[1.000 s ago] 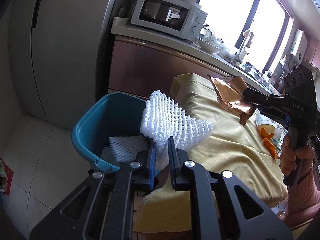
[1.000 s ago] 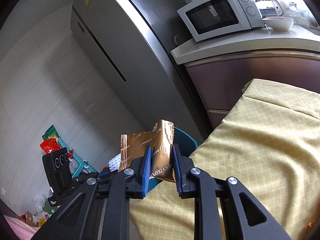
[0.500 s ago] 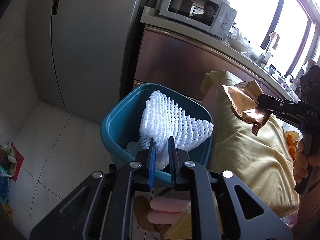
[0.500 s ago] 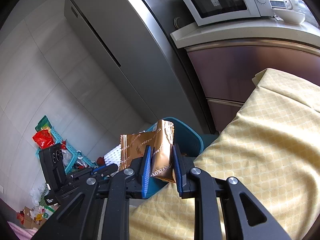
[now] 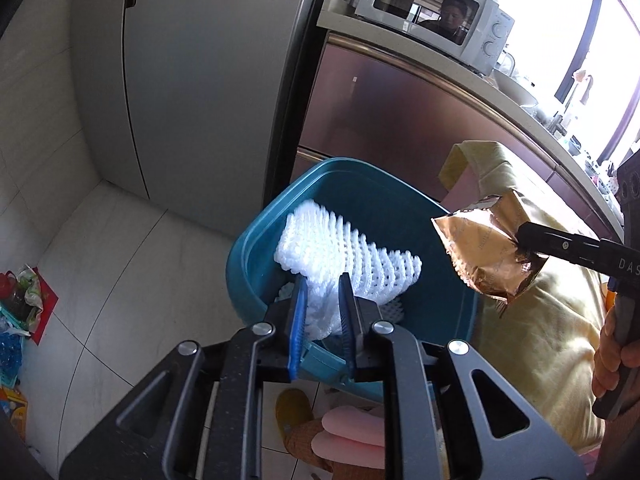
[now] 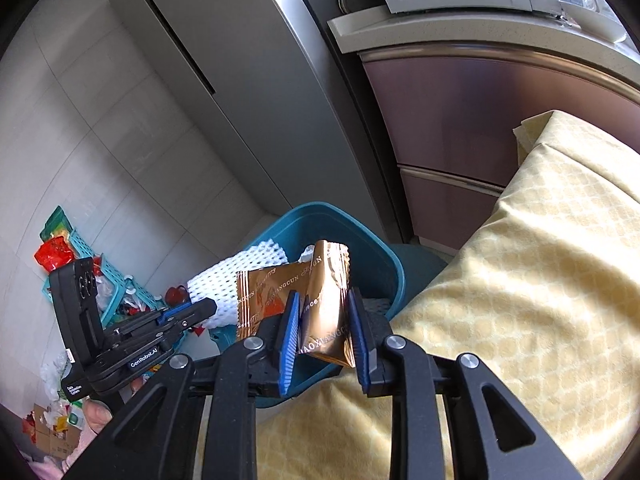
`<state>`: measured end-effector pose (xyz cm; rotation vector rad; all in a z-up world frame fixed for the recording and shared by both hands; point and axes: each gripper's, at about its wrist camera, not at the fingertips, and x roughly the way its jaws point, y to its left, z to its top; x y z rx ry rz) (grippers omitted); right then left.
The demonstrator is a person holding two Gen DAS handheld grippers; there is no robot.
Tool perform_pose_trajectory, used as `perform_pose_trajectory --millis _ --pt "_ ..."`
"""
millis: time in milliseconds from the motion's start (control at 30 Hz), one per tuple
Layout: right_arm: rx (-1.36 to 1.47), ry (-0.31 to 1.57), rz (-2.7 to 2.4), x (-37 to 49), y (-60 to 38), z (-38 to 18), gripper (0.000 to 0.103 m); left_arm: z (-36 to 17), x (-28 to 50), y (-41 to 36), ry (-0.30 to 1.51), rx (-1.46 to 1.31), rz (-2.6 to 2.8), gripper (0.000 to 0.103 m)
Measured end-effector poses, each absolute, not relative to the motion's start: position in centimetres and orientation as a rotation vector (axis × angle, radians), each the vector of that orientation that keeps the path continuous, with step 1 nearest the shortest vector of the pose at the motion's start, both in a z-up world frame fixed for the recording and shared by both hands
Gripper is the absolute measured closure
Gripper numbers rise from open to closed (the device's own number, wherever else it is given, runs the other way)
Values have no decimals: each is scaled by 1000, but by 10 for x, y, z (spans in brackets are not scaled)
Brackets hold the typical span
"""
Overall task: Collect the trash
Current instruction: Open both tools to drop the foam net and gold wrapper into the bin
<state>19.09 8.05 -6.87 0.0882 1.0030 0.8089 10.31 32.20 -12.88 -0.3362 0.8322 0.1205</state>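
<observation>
From the left wrist, the left gripper (image 5: 323, 298) pinches a white foam net (image 5: 344, 258) over the open teal bin (image 5: 256, 248) beside the yellow tablecloth (image 5: 536, 320).

From the right wrist, the right gripper (image 6: 323, 312) clamps a gold snack wrapper (image 6: 320, 296) above the bin's near rim.

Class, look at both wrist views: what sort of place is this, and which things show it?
Most likely a home kitchen: a microwave sits on a counter, a tall refrigerator stands beside it, and a teal trash bin stands on the tiled floor.
</observation>
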Motion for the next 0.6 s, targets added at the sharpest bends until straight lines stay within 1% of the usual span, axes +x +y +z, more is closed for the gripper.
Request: perform_pose_trajectory --millis 67,133,233,267,300,600 --pt "74 1016 803 192 86 -73 77 -132 107 323 839 -333 126 86" --pt "68 1033 797 195 90 -77 67 -135 110 324 848 -338 133 82" --pt "69 1038 794 195 93 -81 66 -136 113 324 845 -341 133 76" --pt "73 1039 796 195 92 -81 66 -137 114 324 842 -342 136 72" --pt "76 1037 796 193 92 -82 66 -137 115 324 842 -347 135 71" --pt "116 1002 803 187 70 -74 66 -136 112 316 820 -354 103 70"
